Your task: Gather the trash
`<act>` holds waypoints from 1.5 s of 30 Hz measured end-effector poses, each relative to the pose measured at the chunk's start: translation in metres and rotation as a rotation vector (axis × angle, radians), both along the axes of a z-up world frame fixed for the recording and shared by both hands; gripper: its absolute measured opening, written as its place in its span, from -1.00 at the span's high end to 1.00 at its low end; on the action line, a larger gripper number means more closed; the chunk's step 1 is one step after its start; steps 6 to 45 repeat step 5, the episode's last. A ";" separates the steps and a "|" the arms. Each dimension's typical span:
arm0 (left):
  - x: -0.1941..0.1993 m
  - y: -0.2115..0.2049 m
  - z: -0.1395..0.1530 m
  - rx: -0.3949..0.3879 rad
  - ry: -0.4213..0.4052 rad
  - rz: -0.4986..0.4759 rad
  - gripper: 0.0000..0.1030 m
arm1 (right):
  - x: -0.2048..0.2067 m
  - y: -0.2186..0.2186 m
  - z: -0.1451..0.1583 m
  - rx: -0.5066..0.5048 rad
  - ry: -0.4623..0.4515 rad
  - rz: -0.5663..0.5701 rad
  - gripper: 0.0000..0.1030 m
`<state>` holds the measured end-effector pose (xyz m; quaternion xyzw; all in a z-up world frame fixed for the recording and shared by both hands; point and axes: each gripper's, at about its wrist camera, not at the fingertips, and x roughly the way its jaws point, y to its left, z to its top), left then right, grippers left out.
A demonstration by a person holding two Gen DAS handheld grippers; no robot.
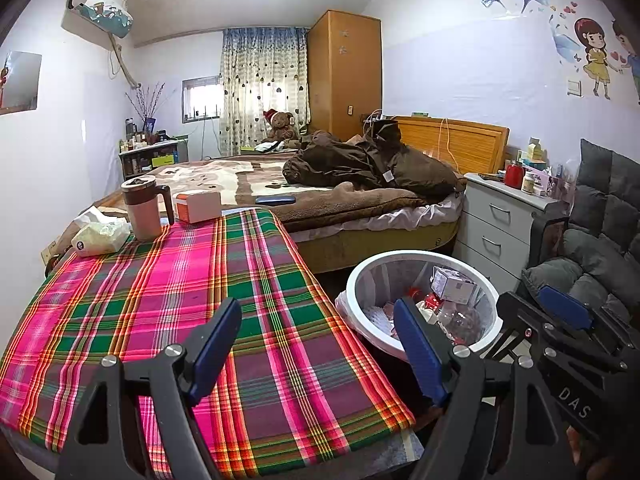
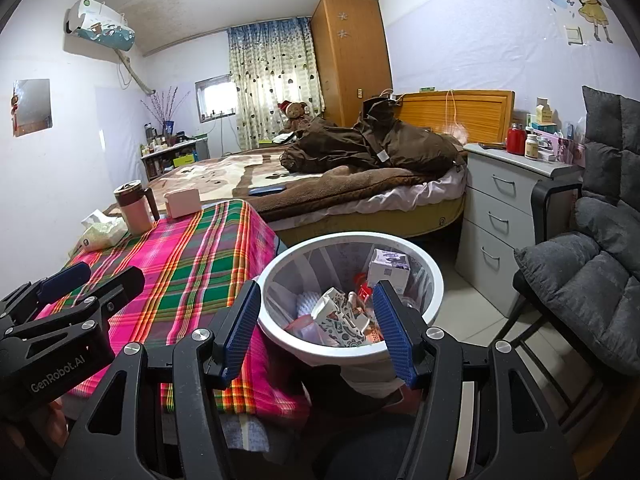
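Observation:
A white round waste bin [image 2: 434, 280] with a plastic liner stands on the floor right of the table, and I see its rim [image 1: 352, 276] again in the left wrist view. Inside lie several pieces of trash: a white carton [image 2: 390, 268], a patterned paper wrapper [image 2: 340, 316], red scraps [image 1: 430, 300]. My right gripper [image 2: 316, 320] hangs open over the bin's near rim, nothing between its blue pads. Over the plaid tablecloth's [image 1: 160, 280] right edge my left gripper [image 1: 316, 344] is open and empty. Each gripper shows at the edge of the other's view.
At the table's far end stand a pink mug with a brown lid [image 1: 142, 210], a tissue pack [image 1: 100, 236] and a white box [image 1: 200, 206]. Behind it is a bed [image 1: 320, 196] with a brown coat. A grey drawer unit [image 2: 500, 216] and a cushioned chair [image 2: 592, 272] stand right of the bin.

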<state>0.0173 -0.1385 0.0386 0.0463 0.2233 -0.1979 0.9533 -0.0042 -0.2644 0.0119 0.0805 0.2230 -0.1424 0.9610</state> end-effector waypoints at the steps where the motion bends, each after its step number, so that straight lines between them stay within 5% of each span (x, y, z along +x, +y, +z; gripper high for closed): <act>1: 0.000 -0.001 0.000 0.000 0.000 -0.001 -0.55 | 0.000 0.000 0.000 0.000 0.000 0.000 -0.16; 45: 0.000 -0.001 0.000 0.002 0.001 -0.005 -0.55 | 0.000 0.000 0.000 0.000 -0.001 0.000 -0.16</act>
